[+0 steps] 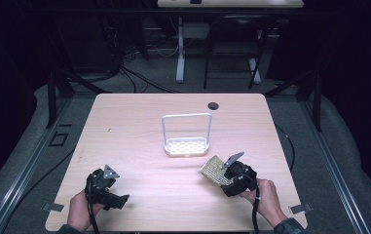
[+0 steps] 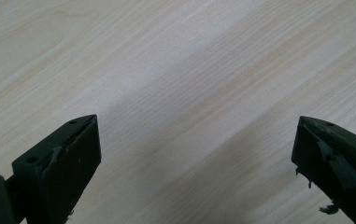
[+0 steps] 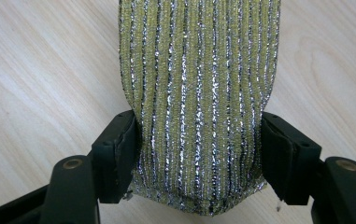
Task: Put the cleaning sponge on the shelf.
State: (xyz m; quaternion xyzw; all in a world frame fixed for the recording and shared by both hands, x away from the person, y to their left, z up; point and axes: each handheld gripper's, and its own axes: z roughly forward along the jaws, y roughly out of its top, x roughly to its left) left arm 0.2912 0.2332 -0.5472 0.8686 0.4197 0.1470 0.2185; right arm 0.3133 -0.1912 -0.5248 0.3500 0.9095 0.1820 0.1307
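So the right gripper (image 3: pixel 199 140) has its two black jaws squeezed onto one scrubbing sponge (image 3: pixel 199 93), a soft, puffy pad with yellow-green and glittery silver stripes, pinched in at the sides. It sits at the near right of the table (image 1: pixel 139 117), which is pale wood grain with rounded corners. Left gripper (image 2: pixel 196 149) is near left, jaws spread wide with just bare wood between them. Farther out, mid-table, there's one white holder (image 1: pixel 187 141): perforated tray and a tall loop handle. One dark round hole (image 1: pixel 213 106) sits at the far edge.

Black two-jaw grippers (image 1: pixel 106 187); grey triangular plates; trailing cables
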